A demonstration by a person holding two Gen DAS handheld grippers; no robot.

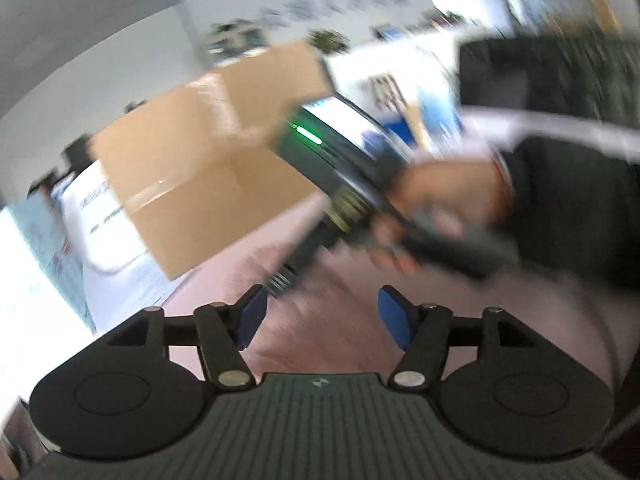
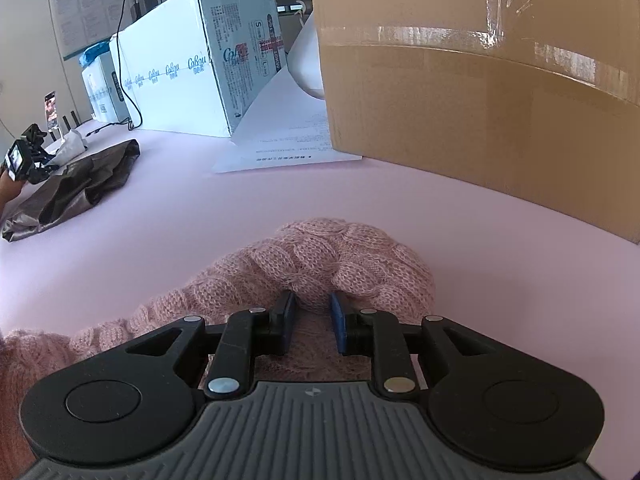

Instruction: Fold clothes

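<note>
In the left wrist view, which is blurred, my left gripper [image 1: 322, 316] stands with its jaws wide apart, and nothing is between the blue pads [image 1: 250, 316]. Below them I see only pink surface, and I cannot tell if this is the pink sweater or the pink table cover [image 1: 280, 220]. In the upper middle of this frame is the brown cardboard box [image 1: 192, 168]. To the right of it, my right hand [image 1: 436, 204] holds the other tool, which has a green light on its body, and the dark sleeve [image 1: 572, 200] fills the right edge.

In the right wrist view the picture is sharp. At the far left lies a dark garment [image 2: 76, 188] on the table cover [image 2: 240, 200], well apart from my work. Behind it, in the upper left, stands a white printed carton [image 2: 180, 76], and a sheet of paper [image 2: 288, 132] leans beside it. The cardboard box [image 2: 480, 100] takes the upper right.

The pink sweater [image 2: 320, 256] lies in the lower middle of the frame, bunched in a knitted roll that runs to the lower left. My right gripper [image 2: 312, 312] has its jaws nearly together, clamped on a fold of this sweater; the knit bulges up between the pads [image 2: 336, 320].
</note>
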